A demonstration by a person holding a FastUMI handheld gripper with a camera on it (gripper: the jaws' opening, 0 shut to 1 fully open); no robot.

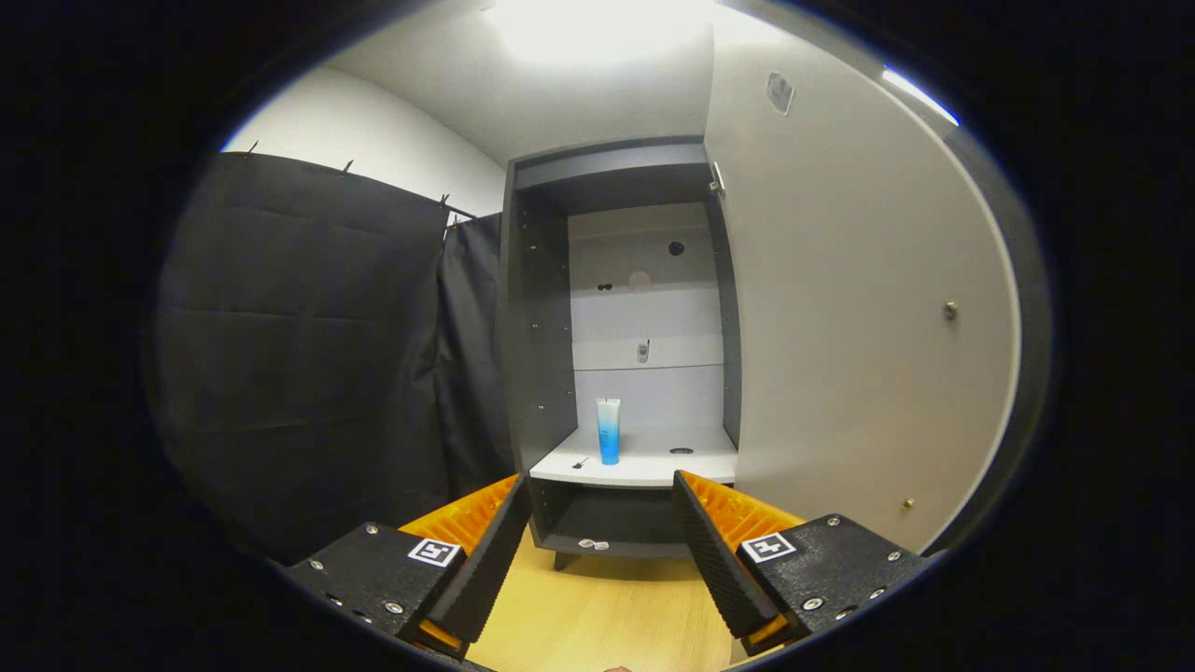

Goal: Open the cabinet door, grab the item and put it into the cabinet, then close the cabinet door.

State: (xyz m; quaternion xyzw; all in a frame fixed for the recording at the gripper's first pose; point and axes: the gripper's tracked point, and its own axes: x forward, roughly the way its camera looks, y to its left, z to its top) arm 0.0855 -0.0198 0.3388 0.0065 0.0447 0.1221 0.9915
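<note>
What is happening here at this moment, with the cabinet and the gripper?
A person holds a two-finger gripper facing an open cabinet. Its fingers are spread apart and hold nothing. The cabinet door is swung wide open to the right. A blue and white tube stands upright on the white shelf inside, well beyond the fingers. So the item appears to be in place already, and the door is not yet closed.

Tall dark-grey cabinet (537,336), its pale door (840,317) swung open to the right. Blue-and-white upright tube (608,429) standing on the white shelf (644,467), left of centre. Tool (602,509) fingers spread apart, empty, short of the shelf, above the light wooden floor (607,616).
</note>
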